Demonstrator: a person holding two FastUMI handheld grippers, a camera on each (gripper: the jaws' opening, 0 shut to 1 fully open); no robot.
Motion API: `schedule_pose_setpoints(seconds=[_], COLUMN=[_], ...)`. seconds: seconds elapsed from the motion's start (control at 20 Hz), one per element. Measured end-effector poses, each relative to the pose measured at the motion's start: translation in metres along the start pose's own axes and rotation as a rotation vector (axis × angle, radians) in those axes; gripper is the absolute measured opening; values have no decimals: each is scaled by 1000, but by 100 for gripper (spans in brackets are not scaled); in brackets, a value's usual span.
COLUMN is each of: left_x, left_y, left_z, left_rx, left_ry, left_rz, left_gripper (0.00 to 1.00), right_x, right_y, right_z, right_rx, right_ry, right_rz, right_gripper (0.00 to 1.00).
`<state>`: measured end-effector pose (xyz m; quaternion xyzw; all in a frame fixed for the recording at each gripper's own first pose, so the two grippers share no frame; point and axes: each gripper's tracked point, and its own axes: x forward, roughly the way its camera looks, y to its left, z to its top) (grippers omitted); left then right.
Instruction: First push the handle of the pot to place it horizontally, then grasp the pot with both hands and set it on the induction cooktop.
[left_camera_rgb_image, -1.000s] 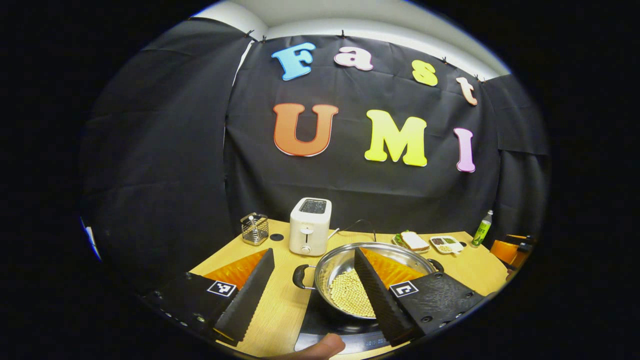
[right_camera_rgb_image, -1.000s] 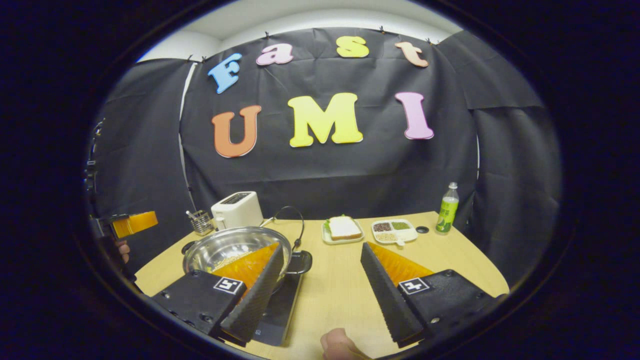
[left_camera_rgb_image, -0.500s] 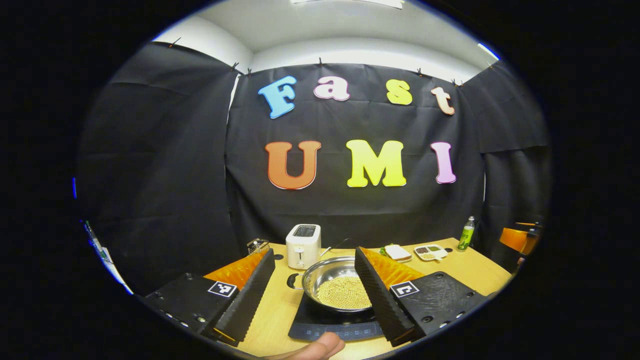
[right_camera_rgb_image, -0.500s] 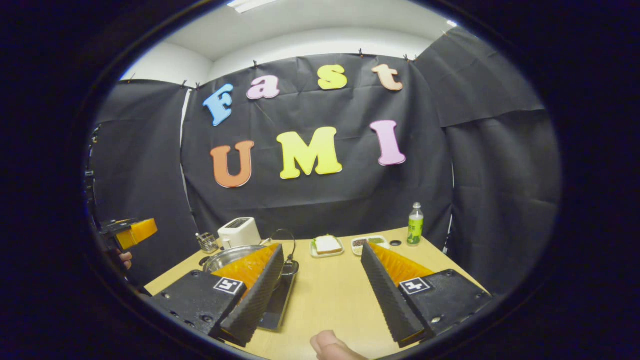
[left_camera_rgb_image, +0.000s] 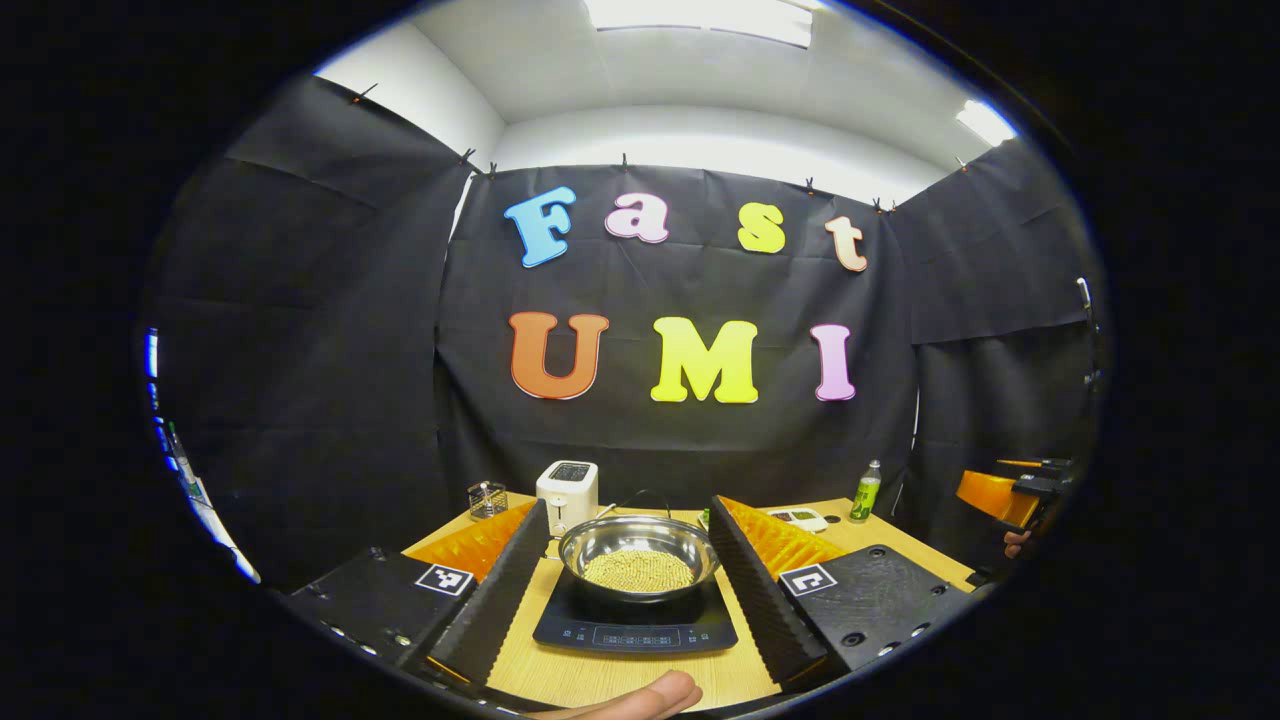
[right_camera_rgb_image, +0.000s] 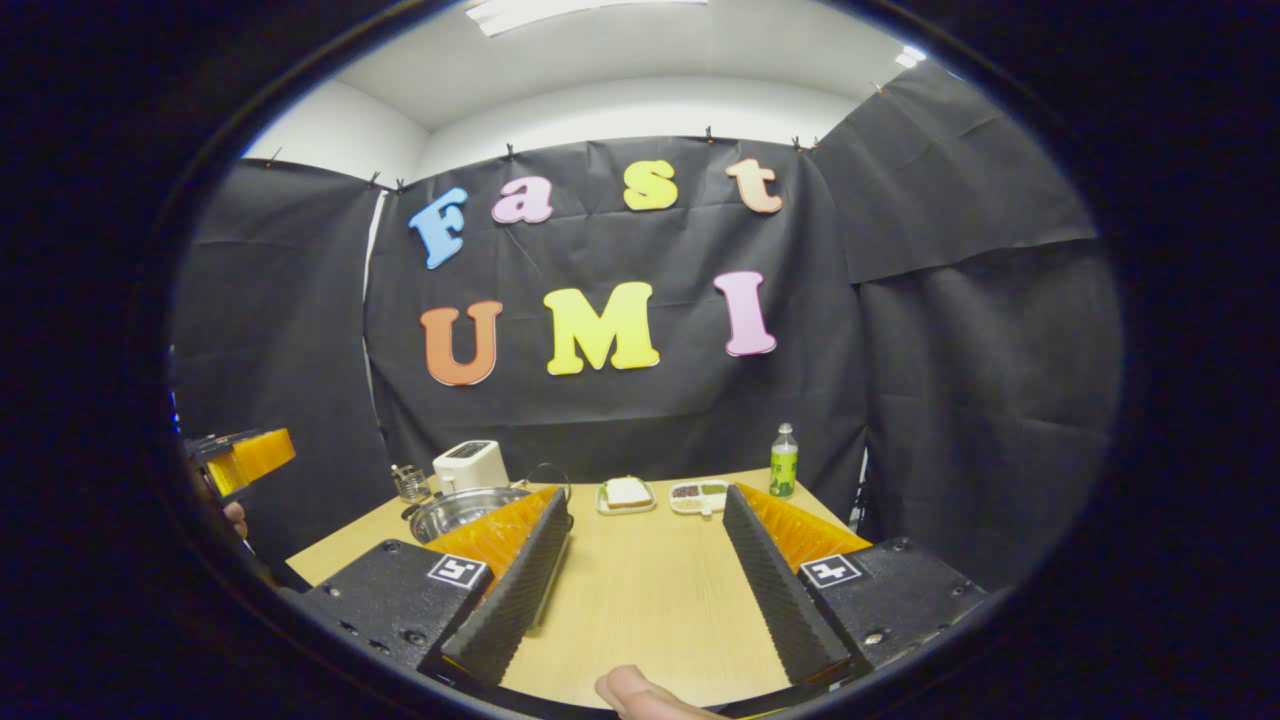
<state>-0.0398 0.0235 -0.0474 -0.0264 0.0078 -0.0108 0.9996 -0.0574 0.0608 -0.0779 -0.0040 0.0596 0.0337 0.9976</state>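
The pot (left_camera_rgb_image: 638, 553) sits on the cooktop (left_camera_rgb_image: 635, 623), low centre in the left gripper view, framed between the spread fingers of the left gripper (left_camera_rgb_image: 630, 585). That view looks into the pot: pale beans (left_camera_rgb_image: 638, 570) cover its bottom. The cooktop's control strip faces the camera. A thumb (left_camera_rgb_image: 640, 697) shows at the bottom edge.

In the right gripper view the pot (right_camera_rgb_image: 455, 509) lies at lower left, partly hidden behind the near finger, its contents out of sight and the cooktop largely covered. The right gripper (right_camera_rgb_image: 645, 575) stands released, fingers wide apart over bare table (right_camera_rgb_image: 640, 600), grasping nothing. The left gripper is likewise released and touches neither pot nor cooktop.

Each view catches the other gripper far off: an orange piece at the right edge of the left gripper view, another at the left edge of the right gripper view.

Behind the pot stand a toaster (left_camera_rgb_image: 567, 487) and a wire holder (left_camera_rgb_image: 487, 497). The right gripper view shows more plainly a sandwich (right_camera_rgb_image: 626, 492), a divided dish (right_camera_rgb_image: 699, 494) and a green bottle (right_camera_rgb_image: 783, 462) along the far table edge.
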Motion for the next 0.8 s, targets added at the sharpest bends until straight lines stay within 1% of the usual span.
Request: schedule_pose_setpoints(seconds=[0.05,0.1,0.2,0.25,0.45,0.6,0.65,0.75,0.8], left_x=[-4,-7,-12,-13,-15,-14,-12,-10,-9], left_y=[2,5,9,8,0,-9,-12,-16,-16], left_z=[-1,0,2,4,4,-1,-4,-7,-10], left_rx=[-1,-2,-12,-20,-51,-35,-28,-10,-2], left_ry=[-3,-8,-17,-26,-43,-39,-34,-26,-24], left_rz=[6,12,21,16,-30,-59,-66,-74,-70], left_gripper=[95,95,95,95,95,95,95,95,95], right_x=[-6,-10,-17,-21,-26,-26,-26,-27,-27], right_y=[2,3,5,7,13,10,10,4,0], right_z=[2,5,8,8,0,-4,-6,-8,-9], right_rx=[-5,-16,-45,-50,-44,-47,-39,-11,3], right_ry=[-15,-30,-51,-57,-60,-62,-62,-68,-68], right_rz=[9,11,19,22,52,50,54,49,44], right_gripper=[99,96,98,96,98,99,96,96,98])
